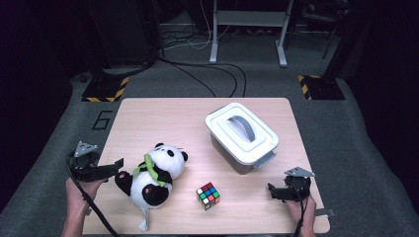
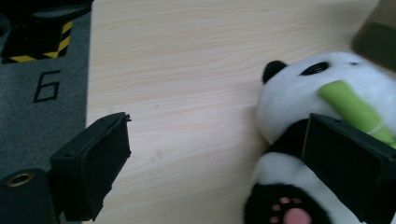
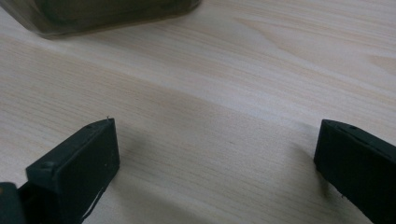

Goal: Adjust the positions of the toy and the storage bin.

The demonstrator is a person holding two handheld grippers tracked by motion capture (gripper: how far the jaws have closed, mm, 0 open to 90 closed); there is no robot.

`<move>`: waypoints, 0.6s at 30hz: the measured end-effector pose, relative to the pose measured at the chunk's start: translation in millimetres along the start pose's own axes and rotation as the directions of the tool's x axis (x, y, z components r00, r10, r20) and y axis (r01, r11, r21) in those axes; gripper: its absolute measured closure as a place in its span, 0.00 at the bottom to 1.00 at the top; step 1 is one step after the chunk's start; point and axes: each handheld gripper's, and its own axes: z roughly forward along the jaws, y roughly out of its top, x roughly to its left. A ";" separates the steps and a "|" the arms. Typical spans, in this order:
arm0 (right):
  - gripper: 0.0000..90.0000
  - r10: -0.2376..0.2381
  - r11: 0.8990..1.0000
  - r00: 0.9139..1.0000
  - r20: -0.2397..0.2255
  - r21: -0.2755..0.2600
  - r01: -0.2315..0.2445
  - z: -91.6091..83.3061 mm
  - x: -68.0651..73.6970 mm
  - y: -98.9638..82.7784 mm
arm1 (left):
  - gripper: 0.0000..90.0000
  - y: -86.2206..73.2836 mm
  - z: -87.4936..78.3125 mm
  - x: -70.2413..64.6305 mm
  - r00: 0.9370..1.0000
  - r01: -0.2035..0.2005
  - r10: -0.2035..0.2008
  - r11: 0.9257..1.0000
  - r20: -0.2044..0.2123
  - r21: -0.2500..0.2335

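A black-and-white panda plush (image 1: 153, 175) with a green bamboo piece lies on its back at the front left of the wooden table (image 1: 163, 118). My left gripper (image 1: 117, 165) hovers just left of it, jaws pointing right and open. In the left gripper view the left gripper (image 2: 215, 140) has its right jaw in front of the panda (image 2: 327, 93) and bare wood between the jaws. A colourful puzzle cube (image 1: 208, 195) sits at front centre. My right gripper (image 1: 272, 190) rests low at the front right, open; the right gripper (image 3: 215, 149) spans bare tabletop.
A white lidded box (image 1: 241, 136) with a grey handle stands right of centre; its base (image 3: 107, 14) lies ahead of the right gripper. Grey floor with a "6" marking (image 1: 101, 120), cables and hazard-striped stand bases (image 1: 104, 90) surrounds the table.
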 end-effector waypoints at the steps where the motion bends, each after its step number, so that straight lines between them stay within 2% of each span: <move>1: 0.00 0.001 1.000 1.000 -0.001 -0.002 -0.001 0.0 -0.1 -0.1 | 0.08 1.7 -0.1 -5.1 1.000 -0.010 0.010 1.000 0.009 0.002; 4: 0.00 -0.001 1.000 1.000 -0.001 -0.002 0.001 -0.1 -0.2 -0.3 | 0.10 5.4 0.6 -22.9 0.999 -0.043 0.043 0.999 0.012 0.006; 9: 0.01 -0.010 1.000 1.000 0.001 -0.009 0.010 -0.8 0.5 -0.7 | 0.12 5.8 12.0 -47.2 0.997 -0.066 0.064 0.997 0.041 0.041; 15: 0.02 -0.010 1.000 1.000 0.000 -0.009 0.010 -0.8 0.4 -0.7 | 0.17 8.3 29.0 -62.1 0.994 -0.074 0.066 0.993 0.090 0.091; 18: 0.02 -0.009 1.000 1.000 -0.002 -0.009 0.009 -0.7 0.3 -0.7 | 0.22 12.2 36.0 -68.8 0.993 -0.086 0.075 0.990 0.097 0.115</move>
